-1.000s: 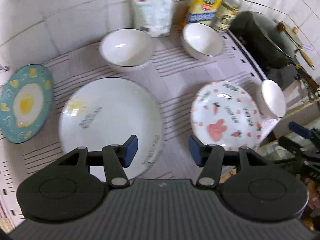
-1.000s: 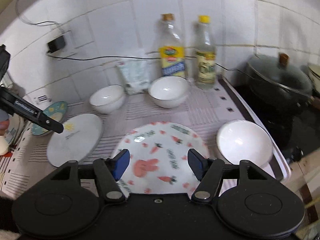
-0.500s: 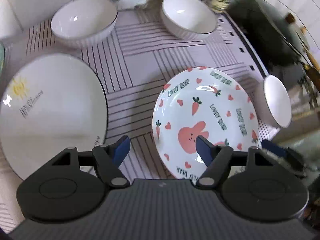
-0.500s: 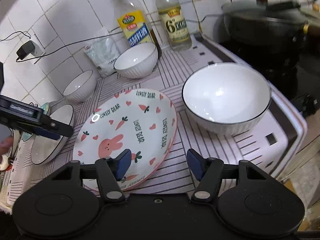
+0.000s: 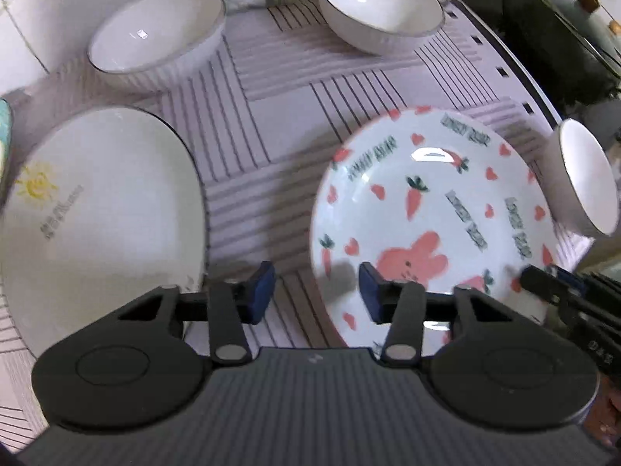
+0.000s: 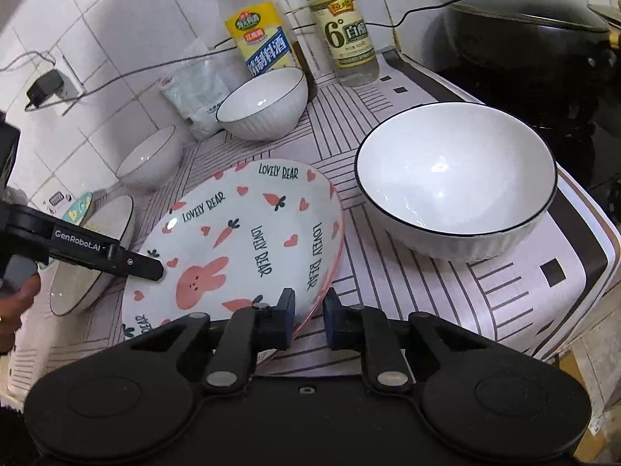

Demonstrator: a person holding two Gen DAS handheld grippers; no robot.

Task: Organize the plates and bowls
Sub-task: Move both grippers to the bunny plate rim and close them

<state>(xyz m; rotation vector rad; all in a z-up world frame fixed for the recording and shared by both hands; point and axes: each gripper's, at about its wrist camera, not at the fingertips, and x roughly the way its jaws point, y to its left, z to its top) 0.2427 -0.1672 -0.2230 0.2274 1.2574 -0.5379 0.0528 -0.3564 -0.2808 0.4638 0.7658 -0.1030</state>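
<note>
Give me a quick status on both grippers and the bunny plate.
Right gripper straddling bunny plate rim, not visibly clamped. Left gripper open over its opposite edge. Large white bowl close beside.

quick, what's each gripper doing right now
Left gripper: open, holding nothing, over the near edge of the bunny plate.
Right gripper: narrowed around the bunny plate's rim; firm grip cannot be told.
</note>
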